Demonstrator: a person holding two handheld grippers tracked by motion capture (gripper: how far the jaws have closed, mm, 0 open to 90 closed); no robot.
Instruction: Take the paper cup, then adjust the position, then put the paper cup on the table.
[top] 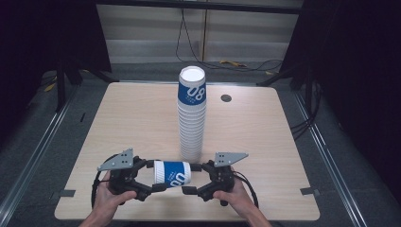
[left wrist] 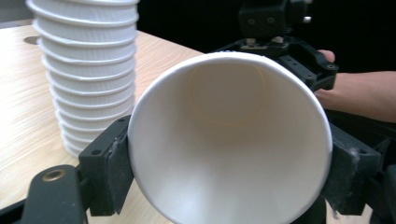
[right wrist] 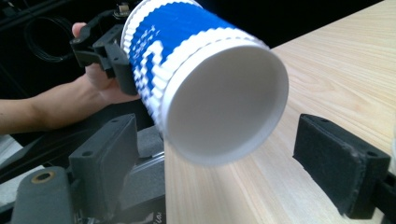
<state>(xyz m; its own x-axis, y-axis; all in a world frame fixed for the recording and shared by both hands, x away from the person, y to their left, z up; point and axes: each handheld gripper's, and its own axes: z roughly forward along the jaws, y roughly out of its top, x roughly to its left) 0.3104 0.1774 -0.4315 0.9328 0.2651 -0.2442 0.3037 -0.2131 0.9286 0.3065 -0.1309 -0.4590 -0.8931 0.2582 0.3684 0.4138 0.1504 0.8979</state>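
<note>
Risk first. The single paper cup hangs on its side above the table, low in the middle of the high view, just in front of the tall cup stack. One claw alone carries it. Should the left claw squeeze harder, the thin rim may buckle; should it slacken, the cup would likely drop and roll toward the near edge. A careless swing toward the stack could topple it, since the stack stands close behind the cup and rises high and narrow.

Left claw: clenched on the cup at its open mouth. In the left gripper view, both pads press the rim from either side, at lower left and lower right of the frame, and the cup's mouth faces the camera.

Right claw: released. In the right gripper view, its jaws stand wide, one pad at lower left and the other at lower right, with the cup's base between and above them, touching neither. It holds nothing.

Both hands rest at the bottom of the high view.
</note>
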